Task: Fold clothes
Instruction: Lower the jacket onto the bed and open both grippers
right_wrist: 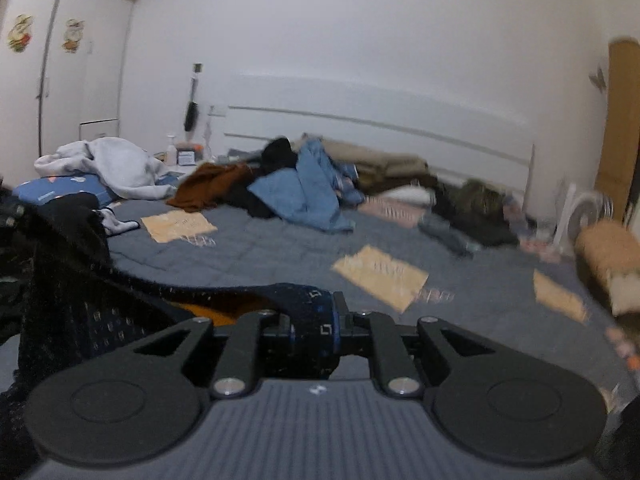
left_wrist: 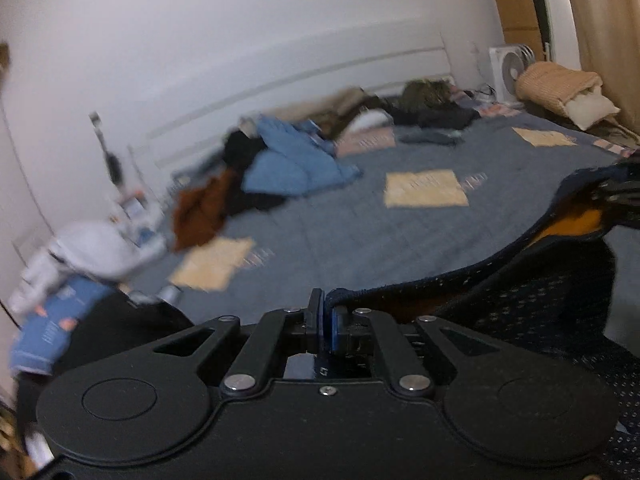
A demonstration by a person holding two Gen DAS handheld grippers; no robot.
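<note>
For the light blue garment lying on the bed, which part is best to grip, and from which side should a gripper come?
Grip the loose lower corner of the light blue garment, where it lies flat on the grey bedcover. Probably come from the near, open side: behind it the black and brown clothes crowd and overlap it. Both grippers now hold the dark patterned garment, so one must release first.

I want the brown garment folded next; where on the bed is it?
In the right wrist view the brown garment lies far left near the headboard, between the grey sweatshirt and the blue clothes pile.
</note>
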